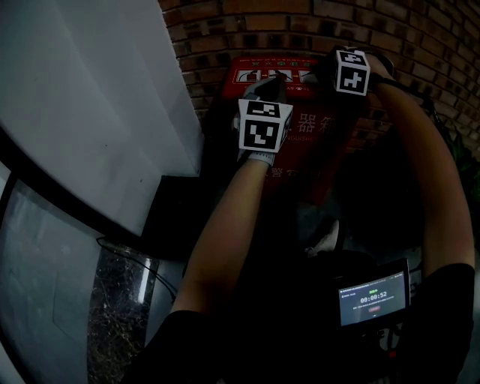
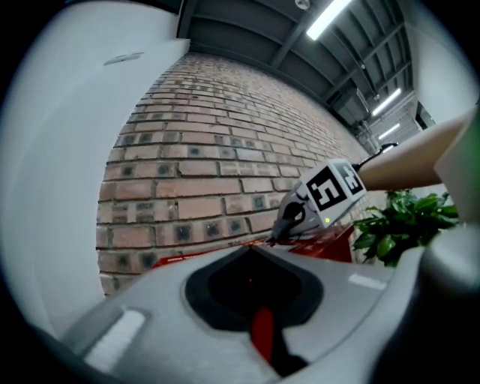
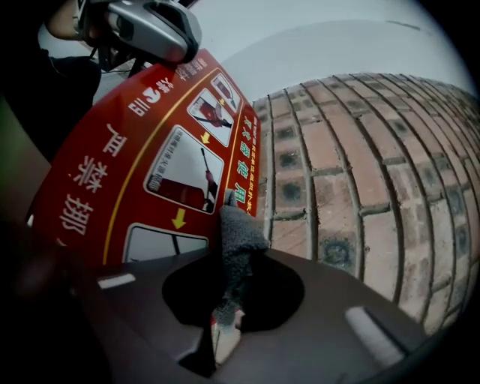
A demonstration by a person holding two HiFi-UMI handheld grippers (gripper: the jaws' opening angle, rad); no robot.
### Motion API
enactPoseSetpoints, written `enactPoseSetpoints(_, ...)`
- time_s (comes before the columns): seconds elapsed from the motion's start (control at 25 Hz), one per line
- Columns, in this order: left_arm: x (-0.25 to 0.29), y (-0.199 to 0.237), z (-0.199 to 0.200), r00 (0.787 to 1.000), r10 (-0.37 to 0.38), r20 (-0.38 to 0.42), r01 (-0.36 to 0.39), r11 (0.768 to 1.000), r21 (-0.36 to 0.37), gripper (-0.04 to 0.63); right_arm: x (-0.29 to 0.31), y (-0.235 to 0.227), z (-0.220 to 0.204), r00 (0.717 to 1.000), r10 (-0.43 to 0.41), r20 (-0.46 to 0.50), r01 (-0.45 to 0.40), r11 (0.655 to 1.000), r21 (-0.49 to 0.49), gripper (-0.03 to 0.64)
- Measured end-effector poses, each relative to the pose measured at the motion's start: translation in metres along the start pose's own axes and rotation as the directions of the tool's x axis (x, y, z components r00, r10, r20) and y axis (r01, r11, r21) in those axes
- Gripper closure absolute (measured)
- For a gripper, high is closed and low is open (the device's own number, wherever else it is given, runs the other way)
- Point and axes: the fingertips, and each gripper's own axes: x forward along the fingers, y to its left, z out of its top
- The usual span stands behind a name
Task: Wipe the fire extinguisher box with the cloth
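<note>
Right gripper [image 3: 223, 311] clamping cloth [image 3: 237, 238], by red box [image 3: 142, 172]

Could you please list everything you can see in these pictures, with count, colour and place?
fire extinguisher box: one, red, against the wall
cloth: one, grey, at the box's edge
brick wall: one, reddish brown, behind the box
panel: one, white, left of the box
plant: one, green, right of the box
screen: one, lit, low in the head view
ceiling lights: several, white, overhead
arms: two, reaching to the box
left gripper: grey, jaws together
right gripper: dark, shut on the cloth
</note>
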Motion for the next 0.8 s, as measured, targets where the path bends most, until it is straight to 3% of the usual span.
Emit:
enactPoseSetpoints(0.32, 0.006, 0.007, -0.006, 0.998, 0.035, -0.045, -0.032, 0.996, 0.08, 0.594, -0.03, 0.022, 0.003, 0.999, 0.034, 0.012, -0.033, 0.999, -0.012, 0.595)
enactPoseSetpoints(0.56, 0.001, -0.001, -0.002, 0.998, 0.004, -0.058, -0.003, 1.0, 0.021, 0.594, -0.053, 0.038, 0.008, 0.999, 0.047, 0.025, -0.047, 0.999, -0.022, 0.595)
enactPoseSetpoints(0.8, 0.002, -0.001, -0.002, 0.997, 0.012, -0.077, -0.011, 1.0, 0.025, 0.594, -0.072, 0.052, 0.012, 0.997, 0.066, 0.037, -0.065, 0.998, -0.02, 0.595)
